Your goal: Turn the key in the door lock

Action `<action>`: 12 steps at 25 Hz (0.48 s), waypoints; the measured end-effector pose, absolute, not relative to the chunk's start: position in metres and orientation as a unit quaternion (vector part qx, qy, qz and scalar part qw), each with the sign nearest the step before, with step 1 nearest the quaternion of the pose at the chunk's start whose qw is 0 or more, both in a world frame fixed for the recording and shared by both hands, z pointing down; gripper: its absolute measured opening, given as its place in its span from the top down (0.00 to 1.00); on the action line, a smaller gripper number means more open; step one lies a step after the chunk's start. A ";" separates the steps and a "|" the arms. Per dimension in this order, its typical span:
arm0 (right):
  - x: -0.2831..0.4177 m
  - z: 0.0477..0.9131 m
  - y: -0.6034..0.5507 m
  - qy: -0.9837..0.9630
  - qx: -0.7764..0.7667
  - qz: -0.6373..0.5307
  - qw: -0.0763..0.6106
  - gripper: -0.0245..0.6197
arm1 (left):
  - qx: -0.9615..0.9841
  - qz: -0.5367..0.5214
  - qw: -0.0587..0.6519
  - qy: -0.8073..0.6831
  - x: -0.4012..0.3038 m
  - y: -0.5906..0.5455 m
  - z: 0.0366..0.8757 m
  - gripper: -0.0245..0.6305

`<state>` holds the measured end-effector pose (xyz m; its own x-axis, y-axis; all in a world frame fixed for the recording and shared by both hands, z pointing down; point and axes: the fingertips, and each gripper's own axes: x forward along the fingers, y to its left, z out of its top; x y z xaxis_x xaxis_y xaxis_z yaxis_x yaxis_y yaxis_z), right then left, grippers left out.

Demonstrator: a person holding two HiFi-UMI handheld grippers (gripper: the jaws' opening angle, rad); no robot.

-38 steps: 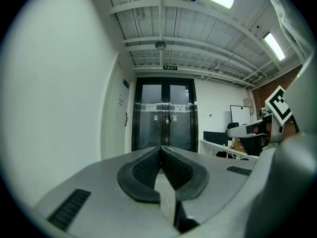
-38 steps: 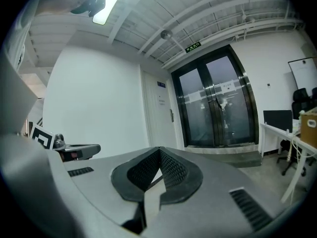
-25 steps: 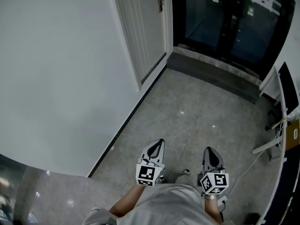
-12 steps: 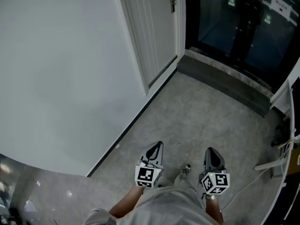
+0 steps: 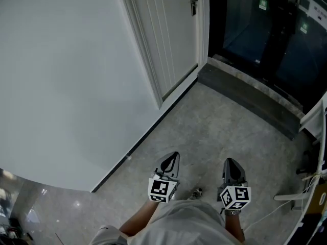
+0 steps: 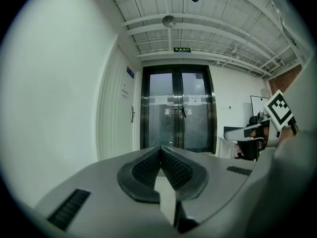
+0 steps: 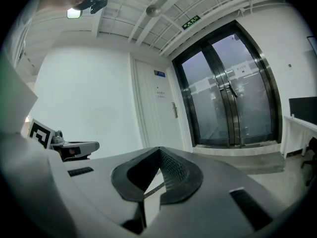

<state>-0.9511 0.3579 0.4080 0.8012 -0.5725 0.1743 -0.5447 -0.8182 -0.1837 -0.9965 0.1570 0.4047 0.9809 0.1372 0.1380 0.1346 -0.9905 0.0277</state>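
To my far left runs a plain white wall [image 5: 66,86], its dark skirting [image 5: 138,142] meeting the grey speckled floor [image 5: 219,131]. Next along stands the white panelled door [image 5: 168,40]. High on its right edge sits the door handle [image 5: 193,3] on its lock plate, well ahead of me and well apart from both my claws. From here the lock is too small for me to tell whether a key sits in it. Right of that door a dark raised step [image 5: 250,93] crosses the floor. Behind it are the glass double doors [image 5: 265,29] in black frames, with a green exit sign [image 6: 181,49] above them. Further right stands a white desk [image 7: 297,125] with a dark screen [image 7: 302,108] on it.

Low in the head view, close to my body, my left claw [image 5: 172,160] points forward over the floor, with its left cube [image 5: 162,189] of square markers at the back. Its ribbed pads meet at the tips and there is nothing between them. Just right of it the toe of my shoe [image 5: 195,193] shows on the floor, between the two claws. My right claw [image 5: 230,166] lies beside the left one, apart from it and aimed the same way, towards the doors, with the right cube [image 5: 235,197] behind it. Its jaws are also pressed together at the tips and hold nothing. My grey shirt [image 5: 189,223] fills the bottom edge under both.
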 end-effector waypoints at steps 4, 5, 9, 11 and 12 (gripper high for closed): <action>-0.917 0.409 0.382 0.299 -0.946 -0.110 0.052 0.97 | 0.996 0.050 0.012 0.066 -0.963 0.183 0.398 0.95; -0.911 0.410 0.388 0.297 -0.947 -0.111 0.050 0.97 | 0.996 0.050 0.011 0.066 -0.956 0.189 0.398 0.95; -0.888 0.409 0.402 0.290 -0.949 -0.111 0.062 0.97 | 0.996 0.053 0.007 0.075 -0.936 0.206 0.398 0.95; -0.881 0.412 0.402 0.290 -0.948 -0.114 0.065 0.97 | 0.996 0.062 0.008 0.069 -0.930 0.203 0.403 0.95; -0.878 0.413 0.401 0.291 -0.947 -0.117 0.065 0.97 | 0.996 0.063 0.011 0.065 -0.927 0.201 0.403 0.95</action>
<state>-0.8780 0.4006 0.4134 0.8033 -0.5664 0.1839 -0.5358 -0.8222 -0.1919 -0.9271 0.2006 0.4034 0.9835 0.1317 0.1242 0.1290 -0.9912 0.0295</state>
